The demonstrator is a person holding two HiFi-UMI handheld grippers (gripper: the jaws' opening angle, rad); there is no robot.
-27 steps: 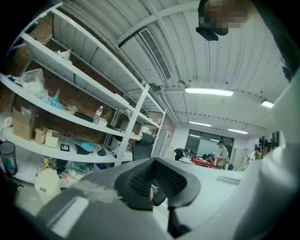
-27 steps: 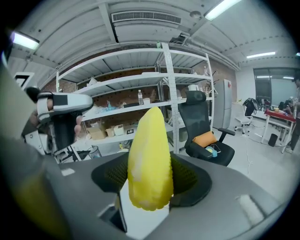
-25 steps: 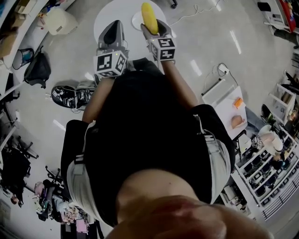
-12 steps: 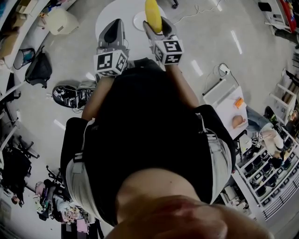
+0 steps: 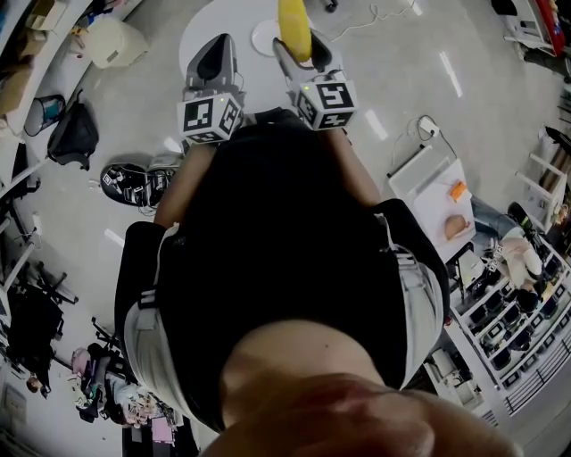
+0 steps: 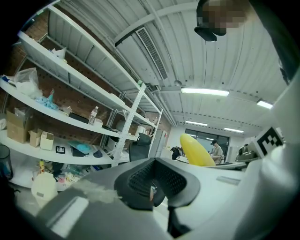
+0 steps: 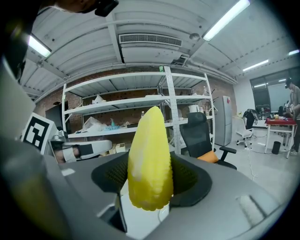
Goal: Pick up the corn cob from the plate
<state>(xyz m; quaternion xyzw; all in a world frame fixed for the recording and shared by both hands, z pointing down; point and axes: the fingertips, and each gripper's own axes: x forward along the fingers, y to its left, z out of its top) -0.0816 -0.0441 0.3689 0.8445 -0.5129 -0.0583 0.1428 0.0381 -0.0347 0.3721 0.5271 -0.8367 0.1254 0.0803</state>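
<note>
White round table (image 5: 207, 25) underneath. Right gripper (image 7: 151, 183) clamped on corn cob (image 7: 147, 154), long axis toward 12 o'clock; plate (image 5: 262, 39) at 10 o'clock. Left gripper (image 6: 153, 186) closed, empty.

Head view: above the person's head, facing steeply down over the torso (image 5: 285, 268); left gripper (image 5: 219, 49) and right gripper (image 5: 302, 52) far, at the top
Left gripper view: close behind its jaws, tilted up at the ceiling (image 6: 211, 56); shelves (image 6: 70, 112) left
Right gripper view: close behind its jaws, tilted up; shelves ahead
Shared: corn cob (image 5: 294, 27) in all three; shelves, black chair (image 7: 199, 133) in both gripper views
</note>
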